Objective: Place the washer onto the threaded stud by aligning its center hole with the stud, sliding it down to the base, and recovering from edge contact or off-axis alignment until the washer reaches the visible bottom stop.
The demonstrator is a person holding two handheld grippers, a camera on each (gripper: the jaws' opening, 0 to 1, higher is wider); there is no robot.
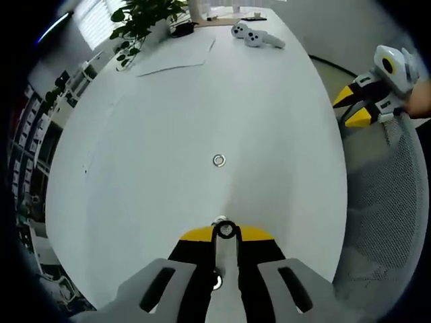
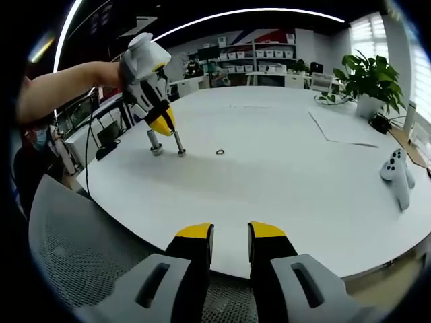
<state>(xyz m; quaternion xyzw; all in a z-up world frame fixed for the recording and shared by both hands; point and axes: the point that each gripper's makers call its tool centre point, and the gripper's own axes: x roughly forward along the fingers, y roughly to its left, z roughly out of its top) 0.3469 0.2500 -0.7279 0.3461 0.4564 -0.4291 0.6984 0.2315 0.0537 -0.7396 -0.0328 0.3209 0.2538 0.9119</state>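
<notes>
A small metal washer (image 1: 218,160) lies flat on the white table (image 1: 168,134), a short way ahead of my left gripper (image 1: 225,233). That gripper's yellow-tipped jaws are shut on a grey threaded stud (image 1: 225,250). In the right gripper view a person's arm holds the left gripper (image 2: 167,126) over the table's left side. The stud (image 2: 179,142) stands upright under it, with its foot on the table. The washer (image 2: 219,153) lies just to the stud's right, apart from it. My right gripper (image 2: 230,235) is open with nothing in it, off the table's near edge (image 1: 353,109).
A short grey post (image 2: 155,144) stands just left of the stud. White game controllers (image 2: 399,176) (image 1: 256,37), a paper sheet (image 2: 343,124) and a potted plant (image 2: 367,81) occupy the table's far part. A mesh chair (image 2: 81,249) (image 1: 390,215) sits by the near edge.
</notes>
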